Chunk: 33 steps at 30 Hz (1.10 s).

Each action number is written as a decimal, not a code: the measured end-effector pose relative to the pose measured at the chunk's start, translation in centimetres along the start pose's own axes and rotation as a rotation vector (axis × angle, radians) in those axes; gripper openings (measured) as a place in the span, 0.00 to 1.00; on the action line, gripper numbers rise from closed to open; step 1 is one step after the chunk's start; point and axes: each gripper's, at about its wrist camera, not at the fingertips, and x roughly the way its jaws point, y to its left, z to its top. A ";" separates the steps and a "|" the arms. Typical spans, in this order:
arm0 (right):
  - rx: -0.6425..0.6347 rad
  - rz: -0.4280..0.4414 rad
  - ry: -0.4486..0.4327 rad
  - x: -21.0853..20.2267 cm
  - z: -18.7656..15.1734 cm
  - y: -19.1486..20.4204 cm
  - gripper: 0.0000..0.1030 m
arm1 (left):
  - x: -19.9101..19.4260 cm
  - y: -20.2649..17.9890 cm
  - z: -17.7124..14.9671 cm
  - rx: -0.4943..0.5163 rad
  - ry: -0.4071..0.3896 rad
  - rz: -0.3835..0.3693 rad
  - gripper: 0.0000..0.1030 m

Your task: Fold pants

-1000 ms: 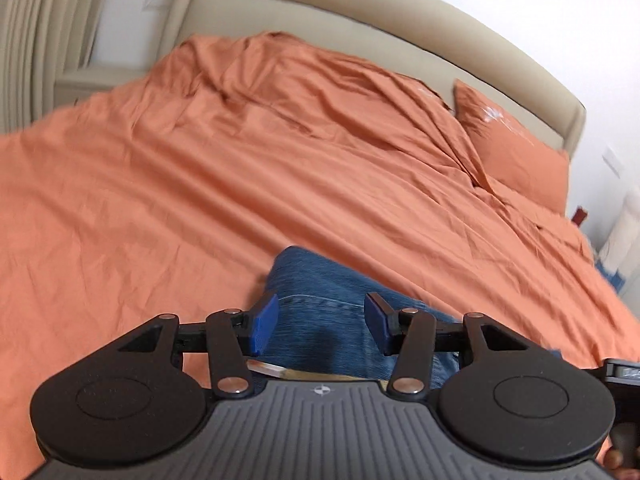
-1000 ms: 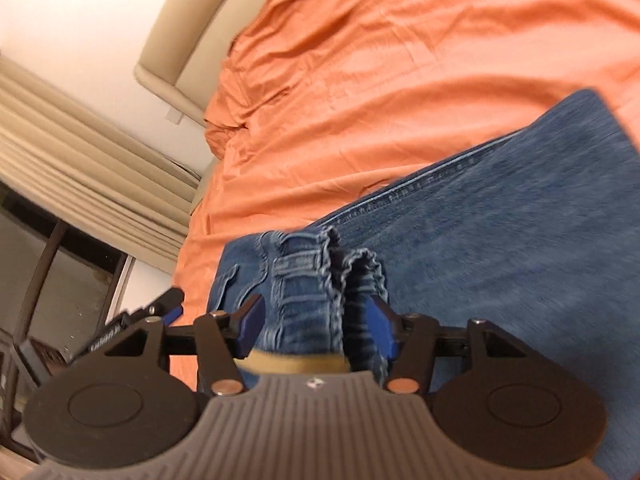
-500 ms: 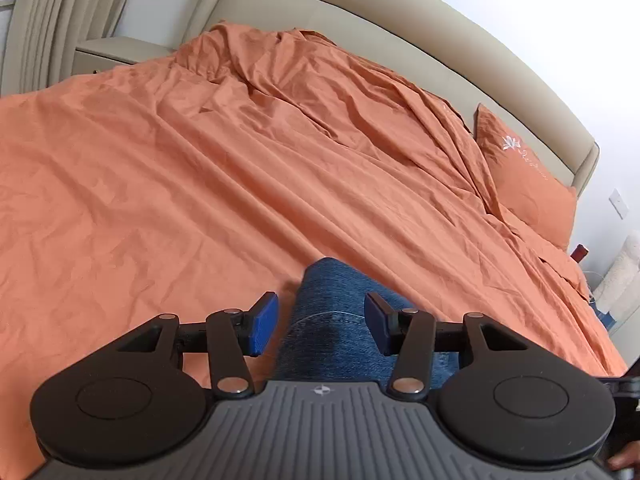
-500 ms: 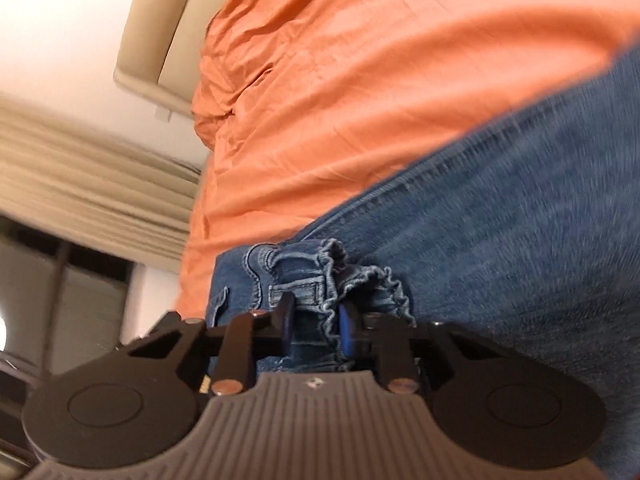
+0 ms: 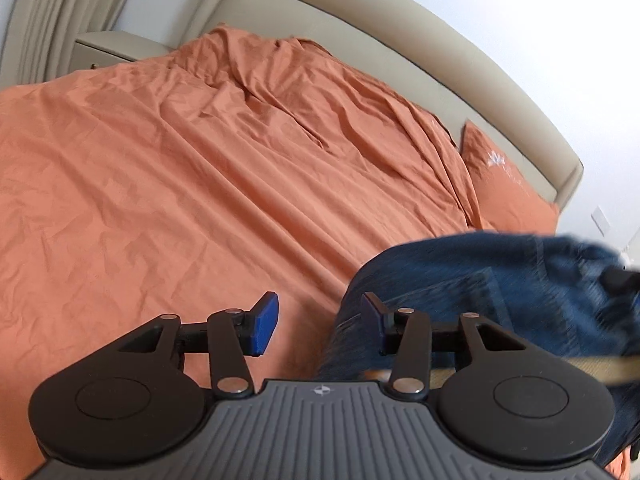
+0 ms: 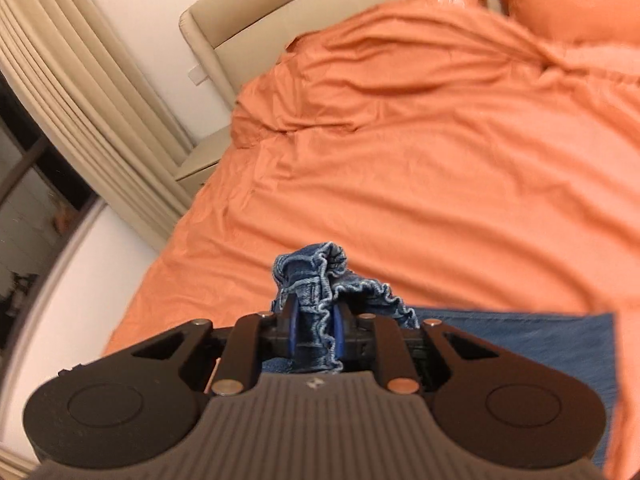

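Blue denim pants lie on an orange bedsheet, at the lower right of the left wrist view and blurred. My left gripper is open, with orange sheet between its blue pads; its right finger overlaps the pants' left edge. In the right wrist view my right gripper is shut on a bunched, frayed edge of the pants and holds it above the sheet. More denim spreads to the right below it.
The bed has a beige padded headboard and an orange pillow at the far right. Beige curtains and a bedside cabinet stand past the bed's left side. A dark window is beside the curtains.
My right gripper closed on the bunched denim edge and lifted it off the bed. My left gripper stayed open and shifted left, so the pants now sit to its right.
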 end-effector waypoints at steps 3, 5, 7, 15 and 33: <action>0.007 -0.066 -0.019 -1.9 0.6 -1.0 0.12 | 0.6 -1.1 -0.6 0.035 0.024 -0.031 0.50; 0.020 -0.110 -0.030 -3.0 0.6 -2.4 0.12 | 0.7 -2.1 -1.0 0.075 0.032 -0.050 0.50; 0.046 -0.152 -0.034 -3.7 0.3 -4.6 0.12 | 0.9 -3.3 -1.5 0.128 0.041 -0.066 0.50; 0.176 -0.318 -0.008 -1.7 -3.4 -15.6 0.12 | 2.5 -6.2 -4.0 0.269 0.097 -0.084 0.50; 0.236 -0.320 -0.095 -0.1 -9.2 -23.0 0.35 | 3.7 -7.8 -7.1 0.444 0.217 0.038 0.45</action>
